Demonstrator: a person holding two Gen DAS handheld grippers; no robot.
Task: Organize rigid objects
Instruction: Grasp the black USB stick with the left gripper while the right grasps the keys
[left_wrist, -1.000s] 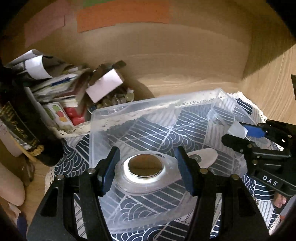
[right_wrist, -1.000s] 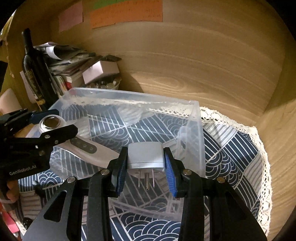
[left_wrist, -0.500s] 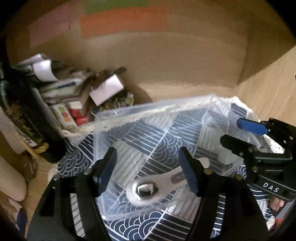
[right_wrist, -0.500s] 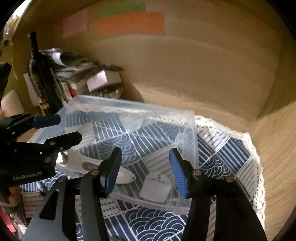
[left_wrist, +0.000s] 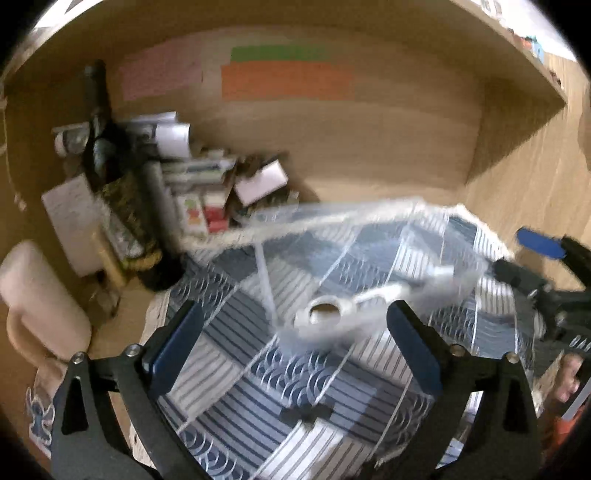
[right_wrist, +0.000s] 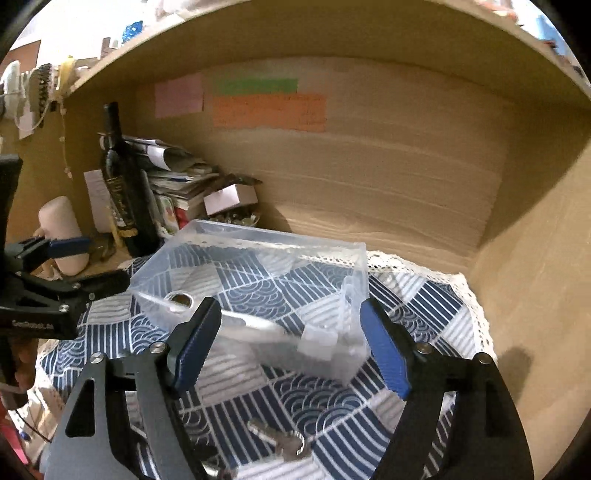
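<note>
A clear plastic bin (right_wrist: 258, 243) stands on a blue and white patterned cloth (right_wrist: 417, 302). Inside lie a white handheld device with a round metal head (right_wrist: 181, 300) and a white plug adapter (right_wrist: 319, 341). The device also shows blurred in the left wrist view (left_wrist: 325, 317). My left gripper (left_wrist: 295, 347) is open and empty, raised above the bin's near side. My right gripper (right_wrist: 291, 347) is open and empty, above the bin's front edge. A set of metal keys (right_wrist: 280, 439) lies on the cloth below the right gripper.
A dark wine bottle (right_wrist: 122, 184), stacked papers and boxes (right_wrist: 177, 184) and a small white box (right_wrist: 231, 197) crowd the back left corner. A pale mug (left_wrist: 40, 306) stands at the left. Wooden walls enclose the shelf on the back and right.
Both grippers let go of their objects, the device and the plug adapter, which now lie in the bin. Both grippers have pulled back and up, jaws wide open.
</note>
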